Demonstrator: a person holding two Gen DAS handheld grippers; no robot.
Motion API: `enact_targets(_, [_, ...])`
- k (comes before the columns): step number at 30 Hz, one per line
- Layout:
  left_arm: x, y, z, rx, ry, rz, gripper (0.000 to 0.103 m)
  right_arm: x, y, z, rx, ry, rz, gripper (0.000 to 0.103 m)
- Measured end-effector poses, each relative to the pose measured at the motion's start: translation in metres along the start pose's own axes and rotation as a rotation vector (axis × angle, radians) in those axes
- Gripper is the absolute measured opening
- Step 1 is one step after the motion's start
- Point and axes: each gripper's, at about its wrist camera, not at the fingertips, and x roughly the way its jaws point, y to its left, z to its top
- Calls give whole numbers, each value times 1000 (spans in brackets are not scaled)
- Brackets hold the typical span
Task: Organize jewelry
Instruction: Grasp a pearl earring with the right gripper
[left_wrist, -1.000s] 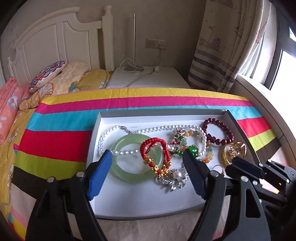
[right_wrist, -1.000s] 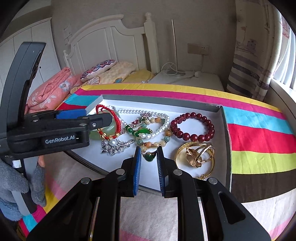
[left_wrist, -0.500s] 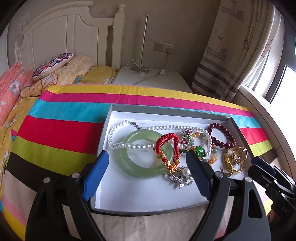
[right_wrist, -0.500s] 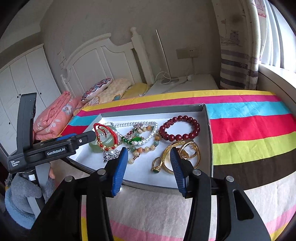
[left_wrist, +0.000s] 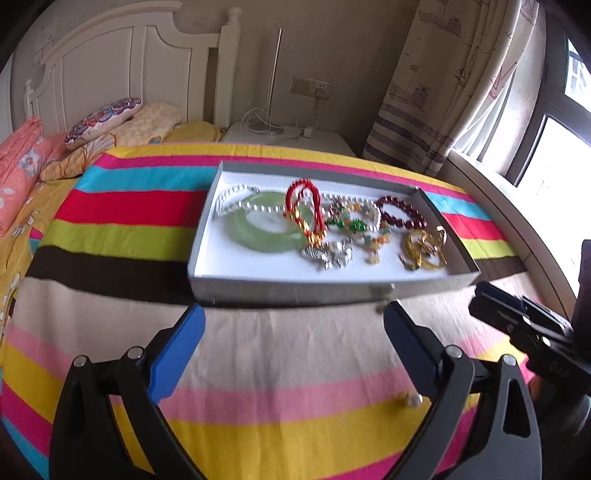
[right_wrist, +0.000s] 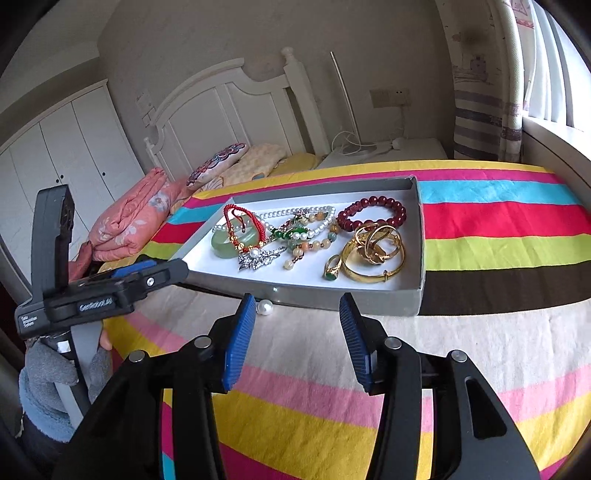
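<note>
Both grippers have pulled back from the tray since a second ago, and now they hang over the striped cloth in front of it.

From the left wrist camera, the left gripper (left_wrist: 291, 330) has its blue fingers (left_wrist: 177, 349) spread very wide, and they are opening more. Nothing is between them but cloth. A second ago these fingers were over the green bangle; now the whole tray (left_wrist: 295, 288) sits beyond their tips. Inside the tray, the green bangle (left_wrist: 258, 229) lies on the left side with a pearl necklace (left_wrist: 236, 199) across it. A red cord bracelet (left_wrist: 303, 206) leans on the bangle. Next to that is a silver brooch (left_wrist: 328, 254), then a mixed bead string (left_wrist: 354, 225). A dark red bead bracelet (left_wrist: 400, 214) and a gold pile (left_wrist: 424, 247) are at the right end of the tray. One loose pearl (left_wrist: 413, 400) lies on the striped cloth (left_wrist: 277, 369), outside the tray and close to the right finger. The picture is a bit blurry.

From the right wrist camera, the right gripper (right_wrist: 297, 321) has its fingers about half open, with nothing between them. A second ago they were almost shut, right at the tray's front wall. The tray (right_wrist: 332, 299) is just past the tips. The gold bangle (right_wrist: 369, 266) and a green-stone ring (right_wrist: 330, 267) lie in the tray's near right corner. The loose pearl (right_wrist: 265, 307) rests on the cloth just in front of the tray wall, beside the left finger. The left gripper (right_wrist: 147, 269) shows on the left, its tip at the tray's left corner, held by a gloved hand (right_wrist: 51, 373).
</note>
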Motion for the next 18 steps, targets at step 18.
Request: enact_targets(18, [-8,2,-49,23,83,-112,99,65,52,-3,-128,201,-111,46])
